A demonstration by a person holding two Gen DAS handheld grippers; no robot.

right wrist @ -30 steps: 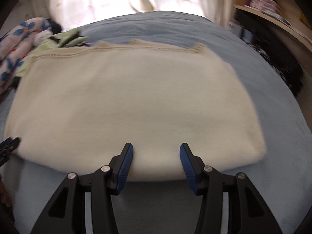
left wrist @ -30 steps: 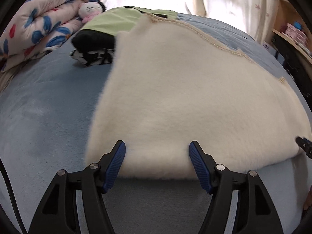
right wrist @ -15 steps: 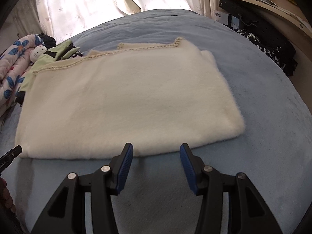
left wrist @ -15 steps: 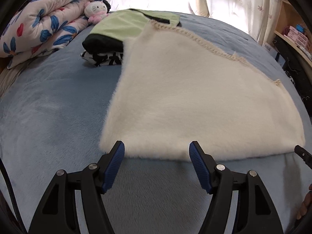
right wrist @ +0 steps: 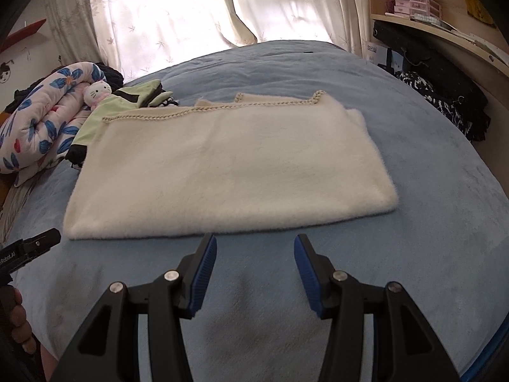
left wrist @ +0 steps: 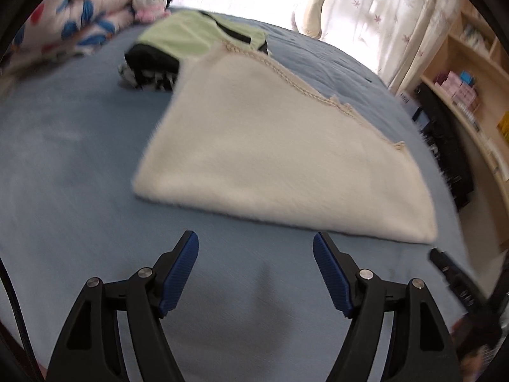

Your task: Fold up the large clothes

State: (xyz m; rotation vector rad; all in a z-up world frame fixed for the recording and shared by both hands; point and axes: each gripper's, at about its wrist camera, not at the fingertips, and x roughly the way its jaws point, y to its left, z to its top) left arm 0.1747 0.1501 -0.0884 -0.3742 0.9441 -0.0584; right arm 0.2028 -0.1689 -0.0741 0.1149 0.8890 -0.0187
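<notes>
On the blue plush bedspread [right wrist: 429,191] ahead of us lies the cream fleecy blanket with a braided trim [right wrist: 229,165], already folded into a flat, wide rectangle. Its long axis runs left to right across our view, with the folded edge nearest us and the trimmed edges on the far side.

Our left gripper [left wrist: 256,256] has nothing between its blue pads, and its jaws are opening wide. Our right gripper [right wrist: 255,254] stands moderately open, also empty. Both hover over bare bedspread just short of the near edge, touching no fabric.

The blanket lies straight ahead of both tools. In the right wrist view the right gripper faces the near edge slightly right of its middle, while the left gripper's tip shows low at the left, off the blanket's left corner. Each hand is thus nearer its own end, so we judge a further fold would bring one short end over the other.

Beyond the far left corner sits a folded green and black garment [right wrist: 127,102], apparently touching the blanket, beside a rolled floral quilt [right wrist: 41,121].
</notes>
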